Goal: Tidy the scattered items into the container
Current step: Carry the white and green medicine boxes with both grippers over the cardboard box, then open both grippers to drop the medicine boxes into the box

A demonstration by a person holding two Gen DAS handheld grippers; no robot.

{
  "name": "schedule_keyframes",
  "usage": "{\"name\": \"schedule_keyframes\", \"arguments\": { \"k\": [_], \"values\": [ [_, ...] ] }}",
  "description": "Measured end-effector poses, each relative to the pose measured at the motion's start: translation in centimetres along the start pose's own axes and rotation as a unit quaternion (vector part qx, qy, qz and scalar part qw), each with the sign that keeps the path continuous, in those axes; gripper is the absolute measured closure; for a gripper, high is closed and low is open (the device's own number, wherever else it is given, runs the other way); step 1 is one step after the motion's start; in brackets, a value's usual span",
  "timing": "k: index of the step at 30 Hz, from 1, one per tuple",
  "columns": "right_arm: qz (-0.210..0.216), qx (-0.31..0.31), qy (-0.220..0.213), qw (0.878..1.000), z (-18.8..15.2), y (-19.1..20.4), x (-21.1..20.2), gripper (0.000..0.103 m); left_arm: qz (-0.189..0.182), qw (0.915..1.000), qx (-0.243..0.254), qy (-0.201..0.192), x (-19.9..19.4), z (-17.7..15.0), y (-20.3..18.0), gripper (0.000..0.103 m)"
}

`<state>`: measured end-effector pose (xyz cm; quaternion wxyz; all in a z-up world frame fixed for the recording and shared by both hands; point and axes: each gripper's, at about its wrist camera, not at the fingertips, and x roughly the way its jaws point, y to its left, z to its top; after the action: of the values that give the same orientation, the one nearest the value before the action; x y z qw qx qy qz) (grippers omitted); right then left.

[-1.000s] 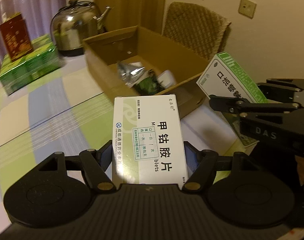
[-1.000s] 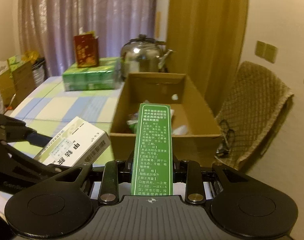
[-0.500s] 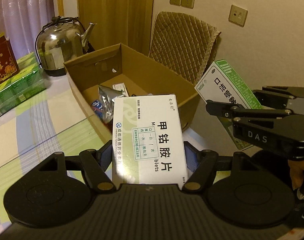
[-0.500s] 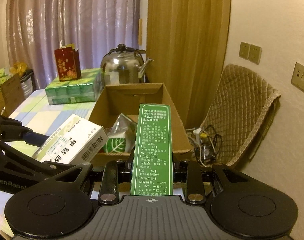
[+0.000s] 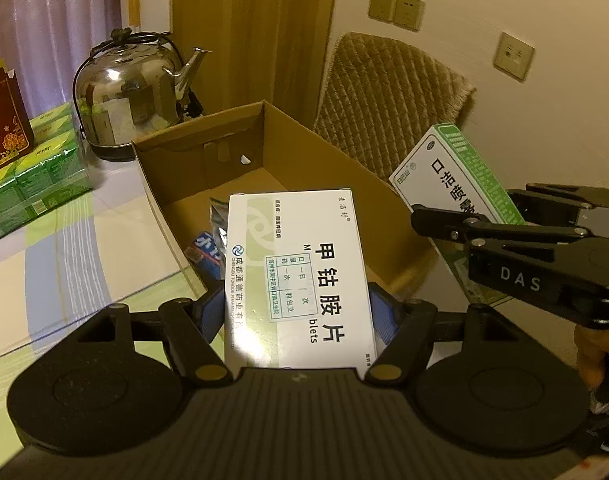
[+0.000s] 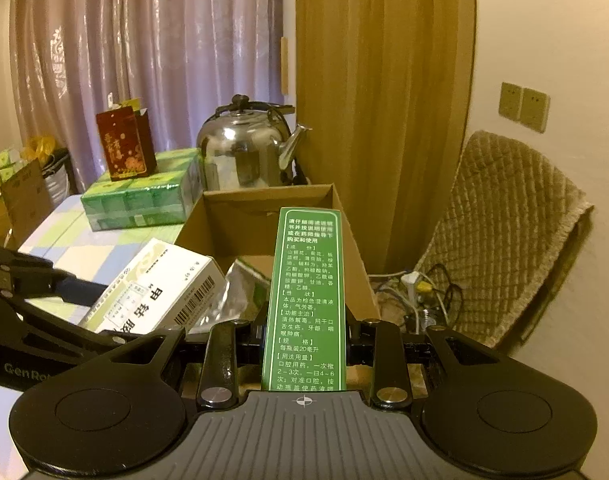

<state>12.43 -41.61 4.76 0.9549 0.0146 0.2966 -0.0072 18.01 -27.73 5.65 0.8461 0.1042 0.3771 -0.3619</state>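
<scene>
My left gripper [image 5: 298, 308] is shut on a white medicine box [image 5: 298, 276] with black Chinese print, held over the near end of the open cardboard box [image 5: 328, 160]. My right gripper [image 6: 304, 332] is shut on a narrow green medicine box [image 6: 306, 296], raised over the cardboard box [image 6: 272, 200]. Each gripper shows in the other's view: the right gripper [image 5: 464, 216] with its green-and-white box [image 5: 452, 176] to the right, the left gripper [image 6: 100, 292] with the white box [image 6: 160, 292] to the left. Inside the carton lie a silver foil pack [image 6: 240, 284] and a blue packet [image 5: 206, 248].
A steel kettle [image 5: 128, 96] stands behind the carton. Left of it a green shrink-wrapped pack [image 5: 32, 176] carries a dark red gift bag [image 5: 4, 120]. A chair with a quilted cover [image 5: 388, 96] is beside the table's right edge, cables [image 6: 420, 288] on the floor below it.
Both grippers have risen and advanced over the cardboard box with their medicine boxes still held. The carton now sits lower and closer beneath them.
</scene>
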Motion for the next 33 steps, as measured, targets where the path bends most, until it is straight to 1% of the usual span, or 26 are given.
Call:
{"name": "schedule_keyframes", "arguments": {
  "k": [6,9,15,20,22,27,31,32,33],
  "values": [
    [0.008,0.006,0.005,1.000,2.0,-1.3,3.9,0.075,0.003,0.9998,-0.021,0.000,3.3,2.4,1.6,0.035],
    [0.009,0.010,0.016,1.000,2.3,-1.9,5.9,0.075,0.014,0.9998,-0.013,0.003,4.9,3.1,1.8,0.035],
    [0.016,0.019,0.038,0.999,1.7,-2.6,8.3,0.075,0.013,0.9995,-0.024,0.017,7.2,2.8,2.6,0.035],
    [0.022,0.027,0.050,0.998,1.2,-2.9,9.1,0.075,0.025,0.9993,-0.028,0.004,6.1,2.2,3.4,0.034],
    [0.024,0.029,0.054,0.998,1.1,-2.8,9.3,0.075,0.031,0.9990,-0.032,-0.007,5.2,2.1,3.8,0.029],
    [0.030,0.029,0.062,0.997,1.1,-2.5,9.6,0.075,0.040,0.9983,-0.036,-0.021,3.4,1.9,4.4,0.027],
    [0.040,0.029,0.069,0.996,1.1,-2.1,9.9,0.074,0.041,0.9981,-0.040,-0.024,2.7,1.4,4.6,0.025],
    [0.039,0.026,0.068,0.997,1.1,-1.9,9.8,0.073,0.042,0.9980,-0.041,-0.023,2.6,1.3,4.6,0.025],
    [0.035,0.023,0.065,0.997,1.2,-1.8,9.7,0.060,0.042,0.9980,-0.043,-0.022,2.5,1.1,4.7,0.025]
  ]
}}
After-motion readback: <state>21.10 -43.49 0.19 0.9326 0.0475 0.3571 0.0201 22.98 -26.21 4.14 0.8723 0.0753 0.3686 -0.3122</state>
